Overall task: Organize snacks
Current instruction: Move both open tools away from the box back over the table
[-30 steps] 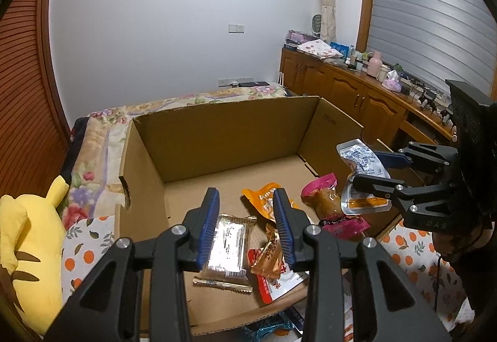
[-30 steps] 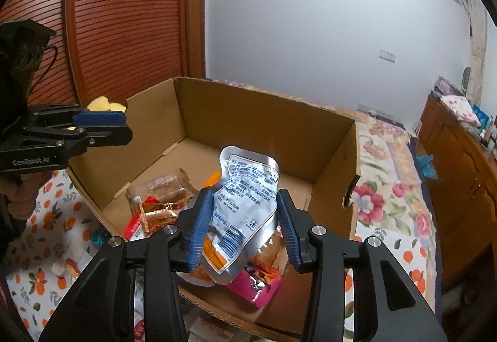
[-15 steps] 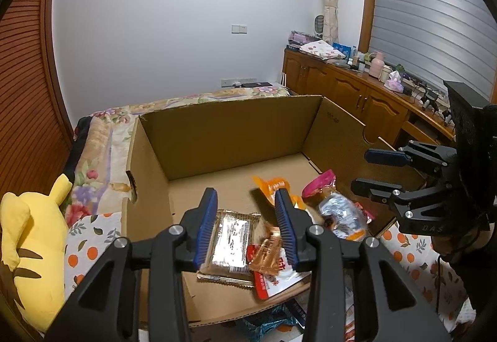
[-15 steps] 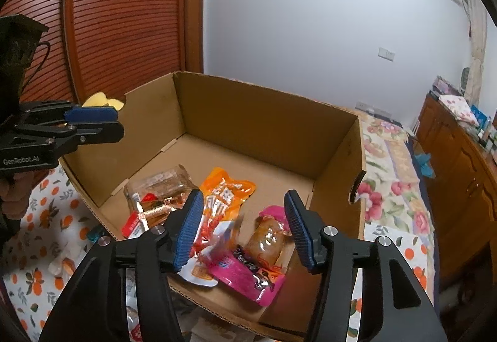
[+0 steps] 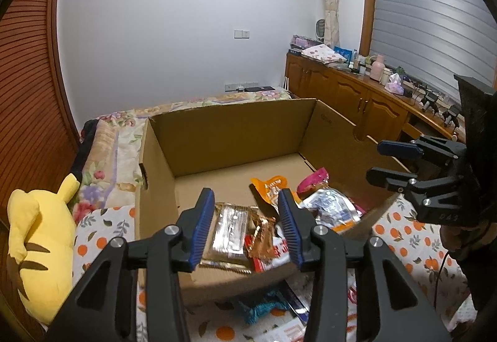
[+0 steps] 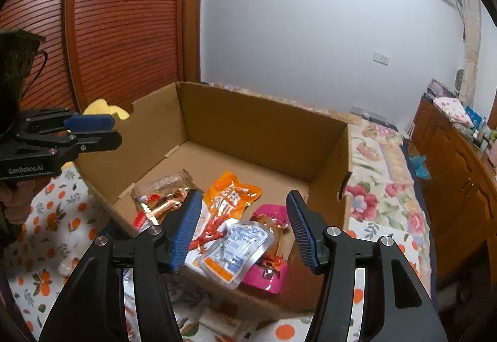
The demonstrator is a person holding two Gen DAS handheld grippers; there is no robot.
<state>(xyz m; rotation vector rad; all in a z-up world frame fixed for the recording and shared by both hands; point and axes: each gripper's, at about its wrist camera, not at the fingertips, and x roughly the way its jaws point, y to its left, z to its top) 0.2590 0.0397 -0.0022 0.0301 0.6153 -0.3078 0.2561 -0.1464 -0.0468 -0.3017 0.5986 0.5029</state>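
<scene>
Filling the open brown cardboard box (image 6: 264,124) is the step in hand: the silver foil pouch with blue print (image 6: 239,245) already lies inside at the near edge, on other packets. Your right gripper (image 6: 242,230) hangs above it, empty, fingers apart; your left gripper (image 5: 245,225), jaws just widened, is empty too. Next, reach for the loose teal packet (image 5: 264,307) on the orange-print cloth (image 5: 413,245).

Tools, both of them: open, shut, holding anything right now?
Left tool: open, jaws just widening, holding nothing.
Right tool: open, empty; silver pouch lies in the cardboard box.
</scene>
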